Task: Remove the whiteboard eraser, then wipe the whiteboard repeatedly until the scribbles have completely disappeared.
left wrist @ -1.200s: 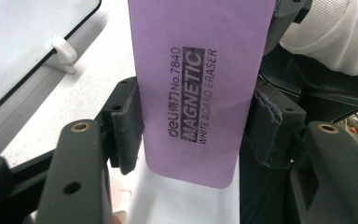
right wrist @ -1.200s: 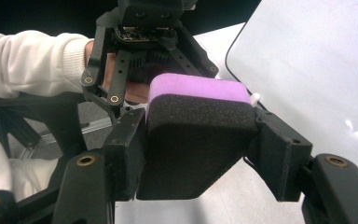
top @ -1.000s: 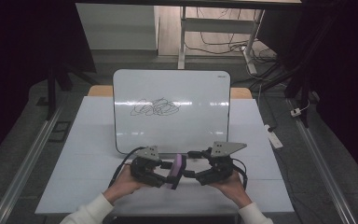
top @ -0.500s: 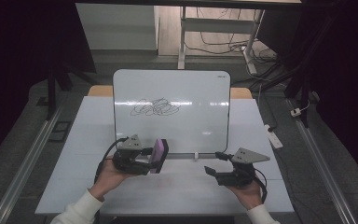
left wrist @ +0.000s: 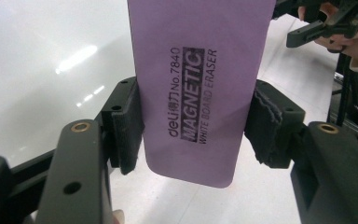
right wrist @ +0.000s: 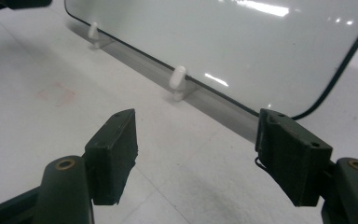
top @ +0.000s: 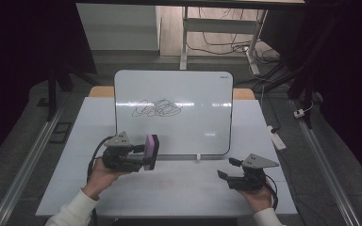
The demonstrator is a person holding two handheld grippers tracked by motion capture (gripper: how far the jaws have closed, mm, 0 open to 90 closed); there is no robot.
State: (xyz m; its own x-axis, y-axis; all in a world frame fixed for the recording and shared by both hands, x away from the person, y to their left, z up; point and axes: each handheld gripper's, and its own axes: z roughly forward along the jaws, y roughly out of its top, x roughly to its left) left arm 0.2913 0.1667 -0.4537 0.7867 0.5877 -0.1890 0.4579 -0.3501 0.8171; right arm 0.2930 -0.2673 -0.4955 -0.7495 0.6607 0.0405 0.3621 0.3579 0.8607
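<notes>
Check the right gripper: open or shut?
Open. In the right gripper view, the right gripper has its jaws spread wide with bare table between them, nothing held.

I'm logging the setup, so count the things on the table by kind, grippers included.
Grippers: 2, left and right
Eraser: 1, purple
Whiteboard: 1
Total: 4
</notes>
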